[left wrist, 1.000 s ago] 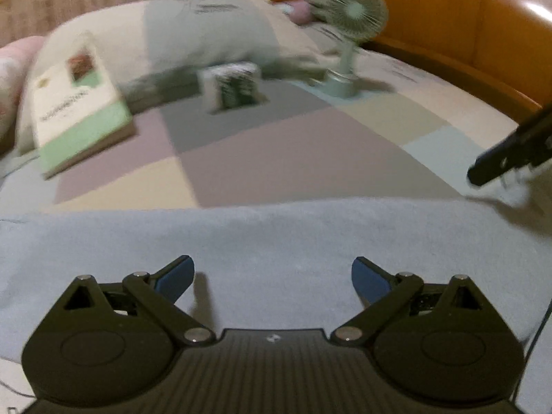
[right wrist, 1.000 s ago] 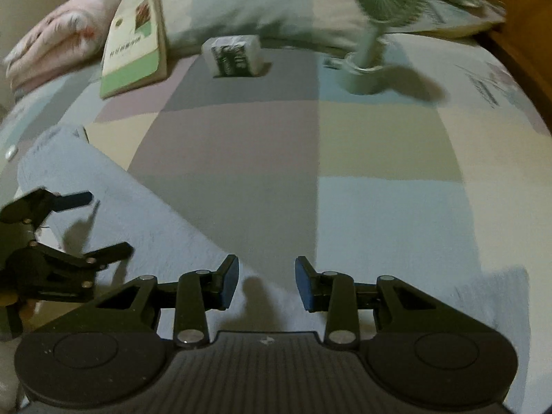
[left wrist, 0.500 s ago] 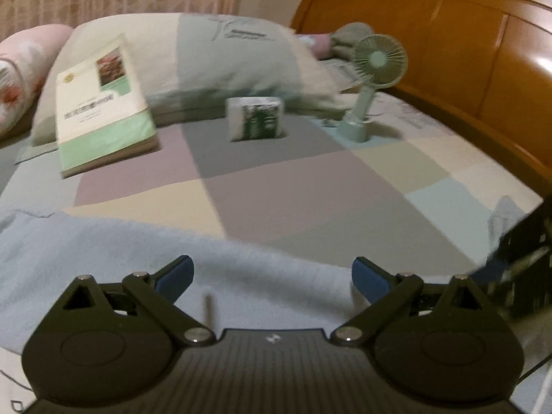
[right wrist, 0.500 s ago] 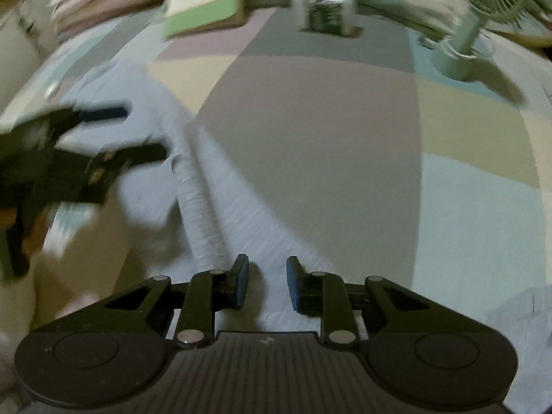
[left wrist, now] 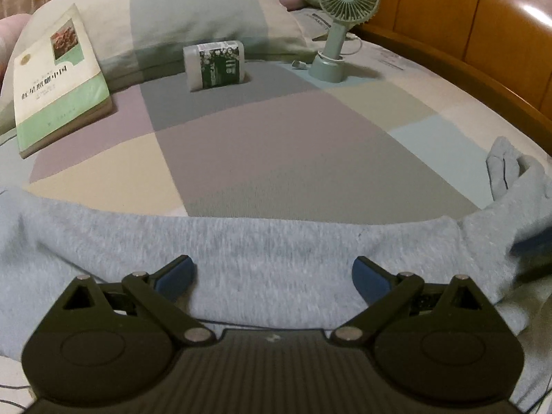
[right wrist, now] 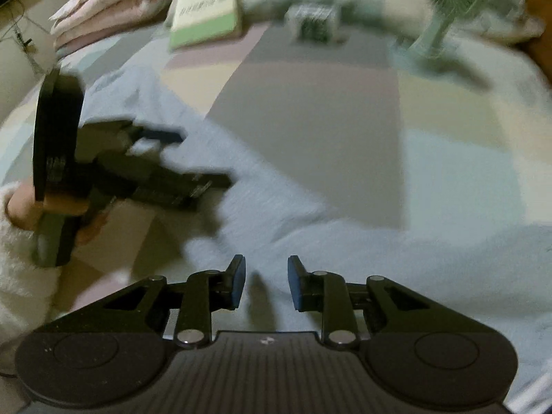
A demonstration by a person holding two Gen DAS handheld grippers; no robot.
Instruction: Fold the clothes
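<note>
While the grey garment point(left wrist: 276, 241) lies spread across the near part of the bed, the entries run as follows.

Left wrist view. Left gripper point(left wrist: 272, 276): jaws wide apart, nothing between them, poised low over the garment's body. A second ago the cloth ahead of it lay as a flat band with a level far edge; now that edge sags in the middle and rises at both sides, and a sleeve end point(left wrist: 503, 165) has come up ahead and to the right. Beyond the fingertips, on the patchwork sheet point(left wrist: 276, 148): book point(left wrist: 58, 82) far left, small box point(left wrist: 215, 65) straight ahead, desk fan point(left wrist: 341, 24) ahead and right, against the pillow point(left wrist: 193, 10). A blurred dark shape at the right edge may be the other tool; cannot tell.

Right wrist view, blurred by motion. Right gripper point(right wrist: 265, 283): jaws narrowly parted, holding nothing, garment directly under and ahead. Half a second ago they stood closer together. The left gripper shows to the left, held in a hand point(right wrist: 20, 207), nearer than before and over the cloth.

Judgement: the garment has been drawn in and gathered, both tools have let go of it, and no finished fold shows yet.
</note>
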